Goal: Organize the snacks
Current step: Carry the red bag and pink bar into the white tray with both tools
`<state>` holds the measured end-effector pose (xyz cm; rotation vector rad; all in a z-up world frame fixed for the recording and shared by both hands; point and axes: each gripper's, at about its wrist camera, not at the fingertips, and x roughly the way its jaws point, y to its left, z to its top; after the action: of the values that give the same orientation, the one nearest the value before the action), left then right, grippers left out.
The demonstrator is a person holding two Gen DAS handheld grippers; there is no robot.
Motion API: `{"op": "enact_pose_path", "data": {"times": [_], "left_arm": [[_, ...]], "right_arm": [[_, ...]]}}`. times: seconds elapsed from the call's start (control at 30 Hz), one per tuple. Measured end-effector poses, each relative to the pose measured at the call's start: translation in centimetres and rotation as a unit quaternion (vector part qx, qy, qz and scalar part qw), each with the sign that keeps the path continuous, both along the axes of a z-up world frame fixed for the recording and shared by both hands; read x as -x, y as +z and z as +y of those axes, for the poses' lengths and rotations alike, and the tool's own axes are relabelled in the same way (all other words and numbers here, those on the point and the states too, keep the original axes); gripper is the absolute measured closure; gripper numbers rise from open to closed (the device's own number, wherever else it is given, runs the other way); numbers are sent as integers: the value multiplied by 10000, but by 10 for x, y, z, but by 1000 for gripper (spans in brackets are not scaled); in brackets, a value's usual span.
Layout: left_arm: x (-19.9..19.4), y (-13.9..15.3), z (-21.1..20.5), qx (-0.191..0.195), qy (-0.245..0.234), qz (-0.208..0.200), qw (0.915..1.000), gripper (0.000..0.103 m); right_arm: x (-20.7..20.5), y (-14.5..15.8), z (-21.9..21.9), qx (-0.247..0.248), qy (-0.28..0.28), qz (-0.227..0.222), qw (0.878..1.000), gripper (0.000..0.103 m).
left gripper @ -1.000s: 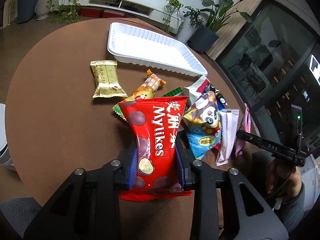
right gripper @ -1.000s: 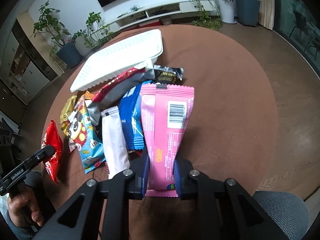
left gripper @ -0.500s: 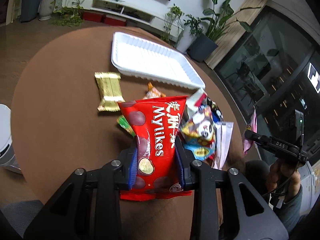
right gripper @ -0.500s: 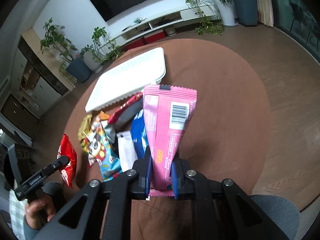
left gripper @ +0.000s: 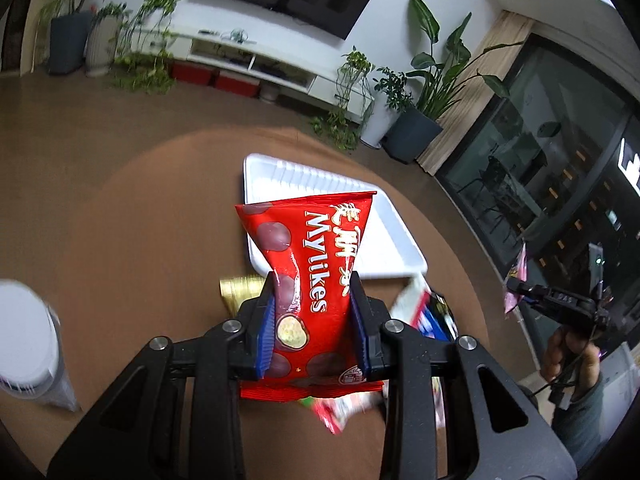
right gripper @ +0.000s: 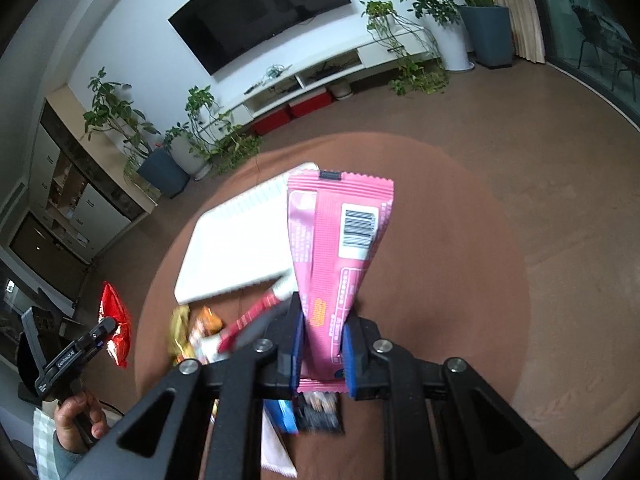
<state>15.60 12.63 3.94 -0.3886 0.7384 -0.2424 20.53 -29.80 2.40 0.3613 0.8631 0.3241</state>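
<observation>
Left gripper: raised above the round brown bench, its blue-padded fingers pinching a red Mylikes bag by the lower half, the bag standing upright between them.
Right gripper: also held high, fingers pinching a pink snack packet near its bottom seam, barcode side facing the camera.
White tray: sits on the far part of the bench, showing behind the red bag in the left wrist view and behind the pink packet in the right wrist view.
Remaining snacks: a loose, blurred pile lies on the bench below both grippers, near the tray's close edge; a gold wrapper peeks out beside the left fingers, a red-and-white pack and a blue packet show under the right gripper.
Backdrop: wall-mounted television, low white media cabinet, potted plants along the wall.
</observation>
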Motion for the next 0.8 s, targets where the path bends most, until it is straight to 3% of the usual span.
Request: {"op": "enact_pose_path", "data": {"times": [0.17,0.3,0.5,0.8], "left_arm": [[-50,29,4,-210,-31,-78,9997,74],[-97,36,-4,-466,-95,46,9989,74],[-165,1,-27,-537,-183,598,9966,74],[-210,-68,-61,-856,-318,1222,9883,74]], "right_arm": [[-53,23,33,-65,488,-89,9987,85],[-90,28,79,183,952,-14,9953,85],[-143,-8,138,699,1349,518,9870,85],[-184,-60,153,1088,1306,1175,9784,85]]}}
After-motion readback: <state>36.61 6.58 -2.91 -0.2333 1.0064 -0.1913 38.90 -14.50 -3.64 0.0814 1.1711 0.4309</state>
